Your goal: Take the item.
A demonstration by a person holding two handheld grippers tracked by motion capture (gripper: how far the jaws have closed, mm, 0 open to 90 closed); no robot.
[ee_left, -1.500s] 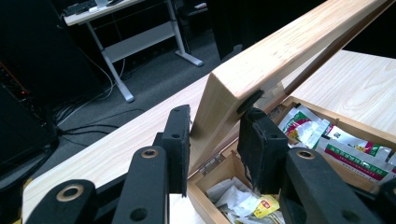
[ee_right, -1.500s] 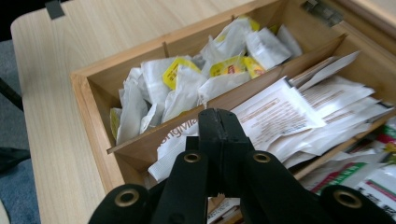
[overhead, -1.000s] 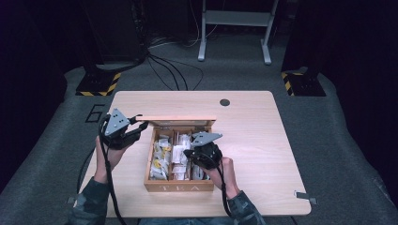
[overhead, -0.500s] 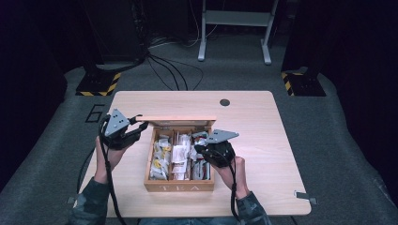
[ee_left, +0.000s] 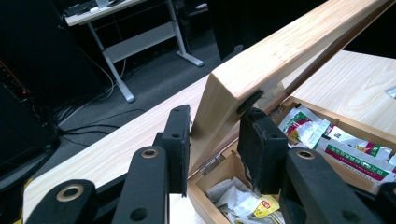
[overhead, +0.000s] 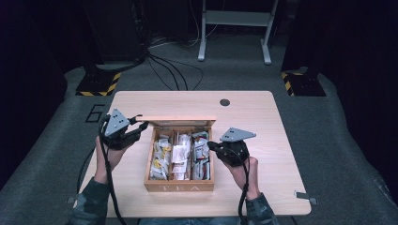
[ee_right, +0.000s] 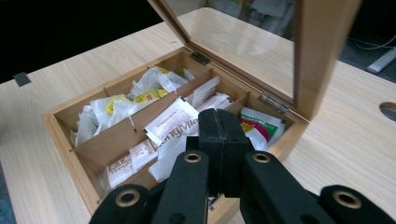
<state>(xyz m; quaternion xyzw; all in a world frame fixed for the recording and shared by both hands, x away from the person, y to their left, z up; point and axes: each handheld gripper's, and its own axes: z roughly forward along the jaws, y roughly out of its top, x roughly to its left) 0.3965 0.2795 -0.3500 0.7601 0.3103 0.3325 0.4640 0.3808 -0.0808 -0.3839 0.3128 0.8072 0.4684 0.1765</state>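
Wooden tea box (overhead: 178,186) sits mid-table, nearer the person's edge, lid (overhead: 176,122) up on its far side. Left gripper (overhead: 133,130) clamps the lid's left end: in the left gripper view the two pads (ee_left: 180,135) bracket the corner of the lid (ee_left: 261,65), one each side, touching the wood. Left forearm comes up from the bottom edge, wrist angled in toward the box.

Right gripper (overhead: 211,146) hovers at the box's right wall, jaws pressed together with nothing between them (the right gripper view shows them closed flat (ee_right: 219,140)), pointing across the compartments. Right hand (overhead: 241,169) is just off the right side of the box.

Inside: three long compartments of tea bags (ee_right: 170,123), white sachets in the middle, red-green ones (ee_right: 254,123) at the hinge end, paper ones with yellow tags (ee_right: 112,109) farthest from the right gripper. Lid has a glass pane (ee_right: 243,46).

Room to move: bare table (overhead: 263,117) to the right and behind the lid, a narrower strip on the left. Round cable hole (overhead: 225,102) near the far edge. Floor is grey carpet; cables (overhead: 169,70), a white desk frame (overhead: 234,28) and yellow-black striped bases (overhead: 98,84) beyond.
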